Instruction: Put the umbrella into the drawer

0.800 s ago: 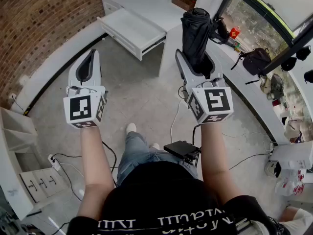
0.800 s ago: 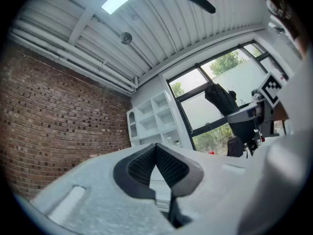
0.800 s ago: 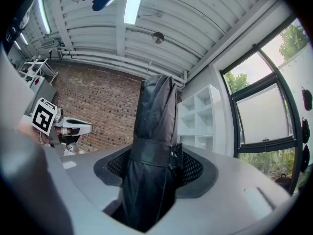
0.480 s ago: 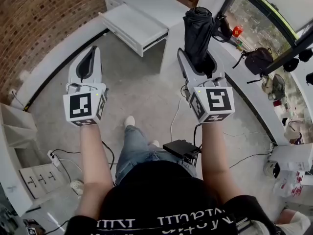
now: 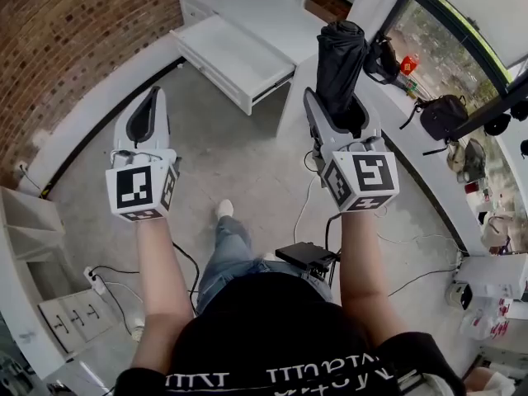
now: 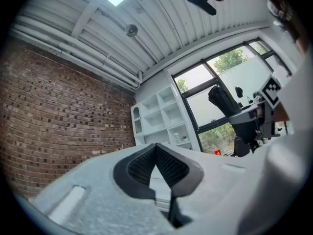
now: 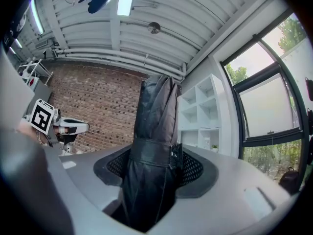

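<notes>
A folded black umbrella (image 5: 340,56) stands upright in my right gripper (image 5: 337,106), which is shut on its lower part. In the right gripper view the umbrella (image 7: 155,126) fills the gap between the mesh pads, strap at mid-height. The white drawer (image 5: 231,52) stands pulled open from a low white cabinet, ahead and to the left of the umbrella. My left gripper (image 5: 153,91) hovers over the floor short of the drawer; its jaws meet at the tips with nothing between them, as the left gripper (image 6: 156,148) view shows.
A brick wall (image 5: 74,31) runs along the left. A white counter (image 5: 388,97) by the windows carries black bags (image 5: 441,110) and a red item (image 5: 410,63). Cables and a black box (image 5: 305,256) lie on the floor near the person's legs. A white shelf unit (image 5: 33,229) stands at lower left.
The person has stepped forward, so the drawer sits slightly nearer. Both grippers keep their pose and the umbrella stays upright in the right one.
</notes>
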Action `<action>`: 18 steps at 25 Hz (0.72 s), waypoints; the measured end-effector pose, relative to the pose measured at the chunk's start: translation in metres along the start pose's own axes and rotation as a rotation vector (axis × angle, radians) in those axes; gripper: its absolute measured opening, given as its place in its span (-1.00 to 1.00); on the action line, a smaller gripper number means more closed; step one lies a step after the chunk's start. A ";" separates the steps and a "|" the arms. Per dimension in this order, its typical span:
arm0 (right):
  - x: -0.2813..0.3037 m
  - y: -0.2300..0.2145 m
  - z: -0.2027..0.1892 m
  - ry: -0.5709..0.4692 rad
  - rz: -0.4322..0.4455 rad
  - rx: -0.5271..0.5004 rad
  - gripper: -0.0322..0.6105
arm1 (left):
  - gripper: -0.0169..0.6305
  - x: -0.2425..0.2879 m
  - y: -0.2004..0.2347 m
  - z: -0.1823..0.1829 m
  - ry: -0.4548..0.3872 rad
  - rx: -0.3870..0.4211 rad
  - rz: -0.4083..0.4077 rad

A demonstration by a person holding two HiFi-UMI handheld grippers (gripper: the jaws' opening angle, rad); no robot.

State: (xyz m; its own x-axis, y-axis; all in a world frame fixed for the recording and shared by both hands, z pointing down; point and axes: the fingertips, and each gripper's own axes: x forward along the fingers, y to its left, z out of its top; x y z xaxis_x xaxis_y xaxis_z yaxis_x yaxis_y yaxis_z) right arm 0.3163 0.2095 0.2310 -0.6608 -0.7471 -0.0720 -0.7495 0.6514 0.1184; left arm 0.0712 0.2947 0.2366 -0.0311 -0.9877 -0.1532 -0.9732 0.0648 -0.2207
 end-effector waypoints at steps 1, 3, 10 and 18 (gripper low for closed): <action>0.014 0.000 -0.002 0.006 0.002 0.005 -0.09 | -0.95 0.010 0.010 -0.004 0.001 -0.005 0.006; 0.042 -0.001 -0.004 0.008 0.002 0.004 -0.09 | -0.95 0.032 0.028 -0.013 0.002 -0.013 0.012; 0.145 0.005 -0.008 0.021 -0.010 -0.001 -0.09 | -0.95 0.112 0.093 -0.044 0.018 -0.028 -0.008; 0.234 0.007 -0.014 0.037 -0.050 -0.005 -0.09 | -0.95 0.189 0.154 -0.068 0.003 -0.047 -0.041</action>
State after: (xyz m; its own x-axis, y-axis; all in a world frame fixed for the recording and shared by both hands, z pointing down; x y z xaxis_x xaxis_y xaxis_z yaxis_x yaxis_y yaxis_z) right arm 0.1569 0.0375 0.2292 -0.6201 -0.7834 -0.0409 -0.7815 0.6123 0.1201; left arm -0.0999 0.1084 0.2391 0.0090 -0.9898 -0.1423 -0.9833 0.0171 -0.1811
